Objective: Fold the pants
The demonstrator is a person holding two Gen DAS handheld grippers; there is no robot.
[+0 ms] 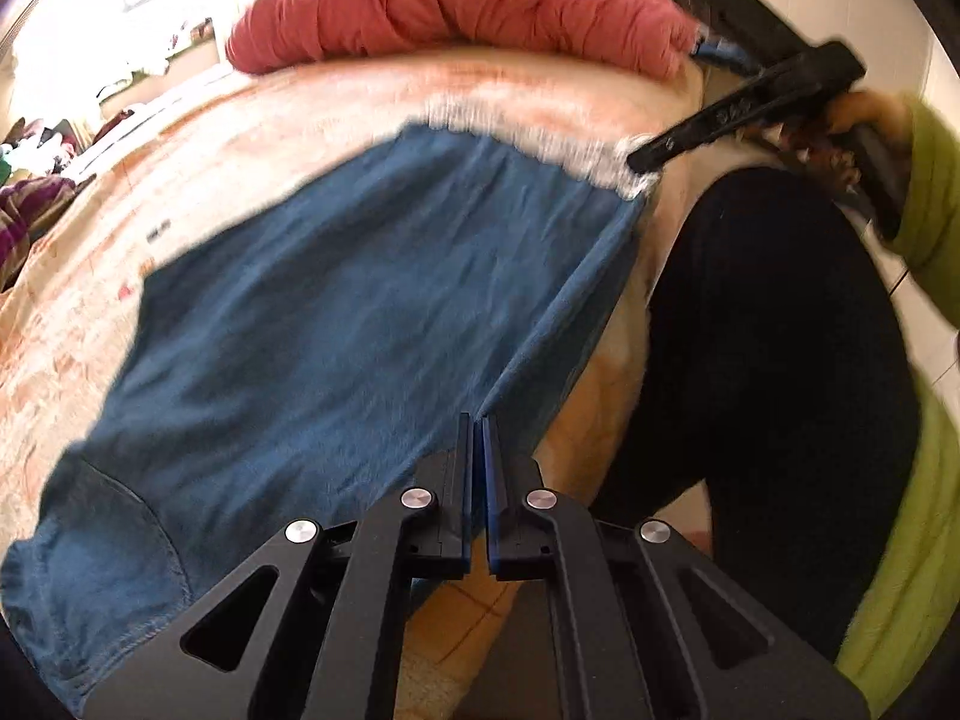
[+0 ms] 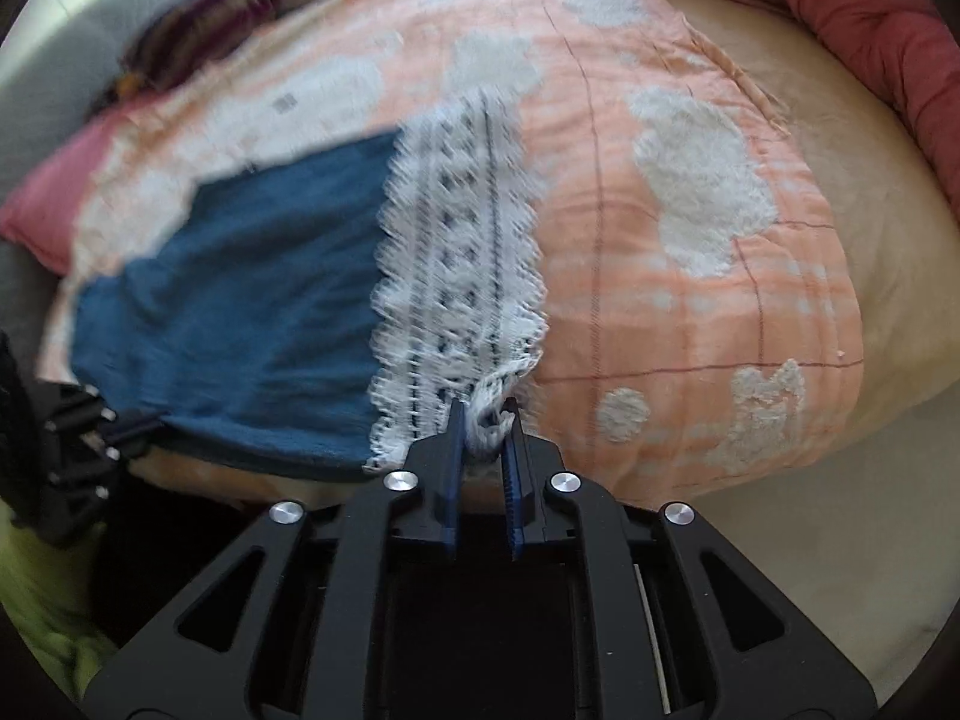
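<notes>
A bed fills both views, spread with a peach quilt (image 2: 690,312) patterned in pale tufted patches; a rolled red blanket (image 1: 456,6) lies along its far side, well beyond both claws, and a striped purple cloth (image 2: 228,18) sits at the far left of the right wrist view. The blue pants (image 1: 312,324) lie spread flat on the quilt, ahead of and to the left of the left gripper (image 1: 475,420), with a curved pocket seam near the lower left of that view. The white lace hem (image 2: 462,264) runs away from the right gripper (image 2: 483,405) across the quilt, its near corner bunched between that claw's fingers.

The left gripper's jaws are pressed together on the near edge of the blue cloth, which rises in a taut line from their tips. The right gripper's jaws stand narrowly apart with the bunched lace corner between them; whether the pads grip it cannot be told, as motion blur softens the view. In the left wrist view the right gripper reaches the hem at the far right, held by a hand (image 1: 840,126) in a lime-green sleeve (image 1: 936,198).

Progress, as a judgement: early. The garment appears laid out, possibly already doubled leg over leg, with its near edge taken at two points. Remaining: carrying that edge across, then shortening the length.
</notes>
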